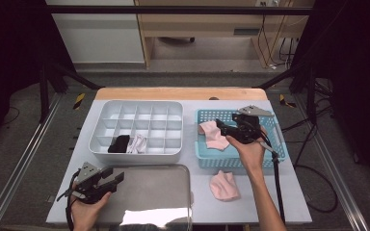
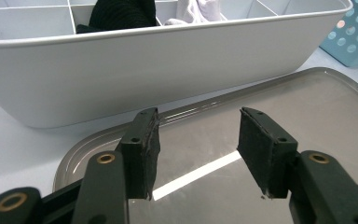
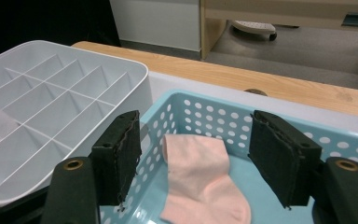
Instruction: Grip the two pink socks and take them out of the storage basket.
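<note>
Two pink socks (image 1: 213, 134), one basket (image 1: 279, 144), one organizer (image 1: 139, 115).

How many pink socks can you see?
2: one pink sock lies in the blue basket; another pink sock lies on the table in front of the basket. More could hide under the hand-held gripper.

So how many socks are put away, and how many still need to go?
Two are done: a black sock and a white sock sit in the divided white organizer. The right gripper hovers open above a pink sock in the blue basket. Another pink sock waits on the table.
</note>
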The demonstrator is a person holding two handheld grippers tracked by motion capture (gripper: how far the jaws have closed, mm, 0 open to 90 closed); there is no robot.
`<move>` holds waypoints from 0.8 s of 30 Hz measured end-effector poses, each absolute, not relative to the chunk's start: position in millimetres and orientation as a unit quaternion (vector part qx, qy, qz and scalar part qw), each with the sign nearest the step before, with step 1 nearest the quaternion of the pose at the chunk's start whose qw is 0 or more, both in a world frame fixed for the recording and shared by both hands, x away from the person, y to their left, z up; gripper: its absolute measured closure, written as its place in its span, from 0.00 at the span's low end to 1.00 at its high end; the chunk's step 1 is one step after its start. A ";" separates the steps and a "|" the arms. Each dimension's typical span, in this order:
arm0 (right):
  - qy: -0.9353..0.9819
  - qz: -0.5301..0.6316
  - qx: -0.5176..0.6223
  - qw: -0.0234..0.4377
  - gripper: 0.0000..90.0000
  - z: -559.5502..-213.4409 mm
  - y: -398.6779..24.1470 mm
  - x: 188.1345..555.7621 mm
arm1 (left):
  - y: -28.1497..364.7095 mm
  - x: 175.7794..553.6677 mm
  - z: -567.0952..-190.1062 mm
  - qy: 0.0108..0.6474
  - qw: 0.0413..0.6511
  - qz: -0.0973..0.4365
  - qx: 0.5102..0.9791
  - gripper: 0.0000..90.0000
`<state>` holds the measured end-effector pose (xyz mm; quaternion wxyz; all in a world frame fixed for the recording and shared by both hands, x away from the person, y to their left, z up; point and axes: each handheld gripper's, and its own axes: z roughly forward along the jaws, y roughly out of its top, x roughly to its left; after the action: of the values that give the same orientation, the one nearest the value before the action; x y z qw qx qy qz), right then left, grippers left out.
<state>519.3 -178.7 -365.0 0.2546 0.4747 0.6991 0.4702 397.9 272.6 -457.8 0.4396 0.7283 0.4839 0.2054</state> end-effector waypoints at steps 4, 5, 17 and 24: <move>0.700 0.466 0.479 0.252 0.38 -369.3 -176.6 531.3 | 273.0 398.2 -457.8 0.484 0.439 0.206 0.729 0.52; 0.700 0.465 0.480 0.253 0.39 -370.2 -176.2 533.5 | 273.0 398.2 -457.8 0.484 0.439 0.206 0.729 0.52; 0.709 0.434 0.495 0.253 0.42 -392.0 -168.1 563.4 | 273.6 398.5 -457.9 0.484 0.441 0.205 0.727 0.52; 0.711 0.421 0.504 0.251 0.42 -405.0 -163.8 573.3 | 273.5 399.1 -458.3 0.484 0.439 0.205 0.728 0.52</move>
<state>573.3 -163.8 -405.0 0.2513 0.5039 0.7109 0.4214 399.1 273.5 -458.3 0.4394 0.7284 0.4842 0.2049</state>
